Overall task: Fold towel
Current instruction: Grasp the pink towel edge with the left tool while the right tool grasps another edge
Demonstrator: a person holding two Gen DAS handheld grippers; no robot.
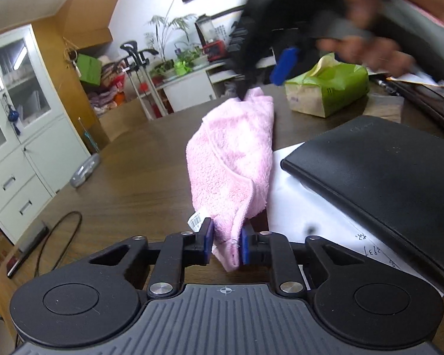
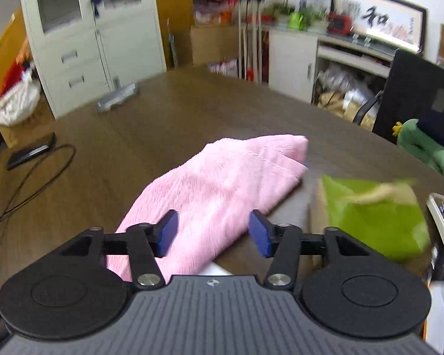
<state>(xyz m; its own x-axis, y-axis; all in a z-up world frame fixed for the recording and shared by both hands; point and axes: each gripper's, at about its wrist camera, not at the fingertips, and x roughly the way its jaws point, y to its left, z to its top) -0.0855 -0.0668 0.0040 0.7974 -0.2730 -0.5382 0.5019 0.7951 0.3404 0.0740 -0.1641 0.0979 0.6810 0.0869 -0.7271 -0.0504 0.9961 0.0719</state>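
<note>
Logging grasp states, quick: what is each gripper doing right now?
Left gripper: closed on the near end of the pink towel.
Right gripper: open, holding nothing, above the towel.

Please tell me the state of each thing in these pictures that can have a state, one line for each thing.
Pink towel: bunched lengthwise on the table, not folded flat; near end pinched.
Left gripper: shut on the towel's near end.
Right gripper: open, above the towel; its fingers grip nothing.
Green tissue pack: open, a tissue sticking out on top.
Black folder: closed, lying on white paper.
</note>
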